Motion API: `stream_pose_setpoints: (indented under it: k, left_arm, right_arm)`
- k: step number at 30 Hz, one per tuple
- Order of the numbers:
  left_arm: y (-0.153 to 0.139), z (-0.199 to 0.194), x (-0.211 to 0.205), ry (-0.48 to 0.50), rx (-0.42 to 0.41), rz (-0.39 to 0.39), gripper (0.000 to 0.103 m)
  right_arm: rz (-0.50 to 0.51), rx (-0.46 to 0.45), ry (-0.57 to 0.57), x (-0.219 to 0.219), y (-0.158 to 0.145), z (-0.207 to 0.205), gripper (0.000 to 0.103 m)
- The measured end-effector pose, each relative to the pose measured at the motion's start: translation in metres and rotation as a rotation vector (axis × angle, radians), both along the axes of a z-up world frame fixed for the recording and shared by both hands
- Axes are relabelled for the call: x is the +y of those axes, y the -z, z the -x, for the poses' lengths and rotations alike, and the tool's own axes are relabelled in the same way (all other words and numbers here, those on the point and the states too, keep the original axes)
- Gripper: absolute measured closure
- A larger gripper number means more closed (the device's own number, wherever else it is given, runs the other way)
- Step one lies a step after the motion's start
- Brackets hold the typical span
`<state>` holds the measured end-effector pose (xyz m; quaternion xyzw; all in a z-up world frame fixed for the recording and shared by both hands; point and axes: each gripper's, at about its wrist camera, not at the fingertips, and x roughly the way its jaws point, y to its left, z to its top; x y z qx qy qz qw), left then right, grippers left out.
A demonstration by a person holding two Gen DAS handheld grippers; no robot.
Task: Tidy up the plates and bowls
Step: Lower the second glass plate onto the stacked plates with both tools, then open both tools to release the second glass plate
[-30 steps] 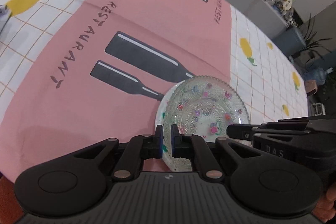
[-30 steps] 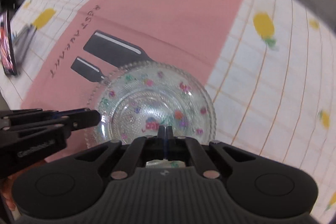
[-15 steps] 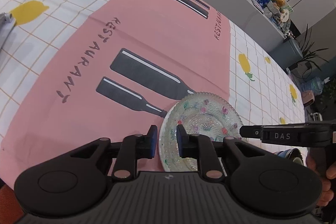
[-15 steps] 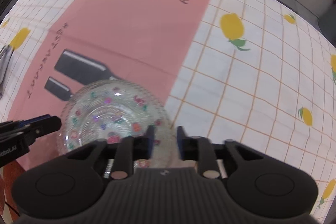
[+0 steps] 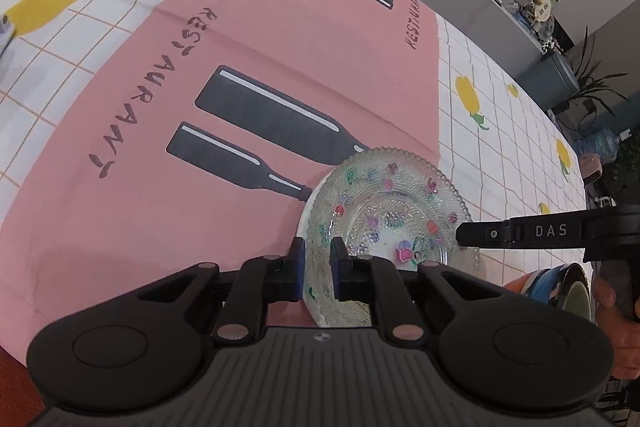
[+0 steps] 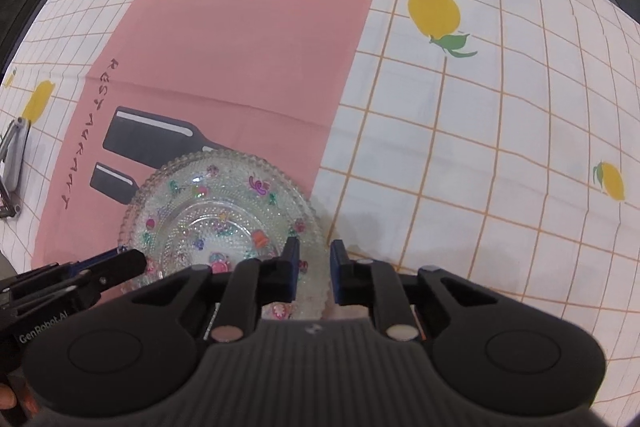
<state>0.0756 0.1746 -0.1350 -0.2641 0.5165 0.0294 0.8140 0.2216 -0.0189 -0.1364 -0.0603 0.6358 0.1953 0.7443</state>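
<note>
1. Two claws are flanking one clear beaded glass plate with coloured flower prints (image 5: 390, 223), which is lying on the pink restaurant-print cloth (image 5: 240, 39) covering the desk.
2. Left claw (image 5: 317, 269) is gaping narrowly astride the plate's near rim.
3. Right claw (image 6: 313, 269) is likewise standing slightly apart, gripping nothing.

We look down along each pair of fingers, close above the surface (image 5: 120, 211). Both views share the glass plate (image 5: 384, 211) just ahead of the fingers, seen from opposite sides, each catching the other gripper's fingers across it.
</note>
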Motion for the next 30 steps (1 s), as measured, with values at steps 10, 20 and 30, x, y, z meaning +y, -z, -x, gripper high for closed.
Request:
stream_pose_setpoints:
  k: [10,20,30]
  left_arm:
    - [-0.019,0.003,-0.009,0.023,-0.040,-0.096,0.081]
    - [-0.056,0.013,-0.036,0.081,-0.133,-0.201,0.074]
    - [-0.077,0.021,-0.082,0.166,-0.231,-0.067,0.037]
  right_arm:
    - [-0.030,-0.073,-0.026,-0.005,-0.017,0.007,0.086]
    - [-0.134,-0.314,0.033,-0.055,-0.085,0.036,0.068]
    - [-0.192,-0.377,0.273,-0.146,-0.096,0.074,0.043]
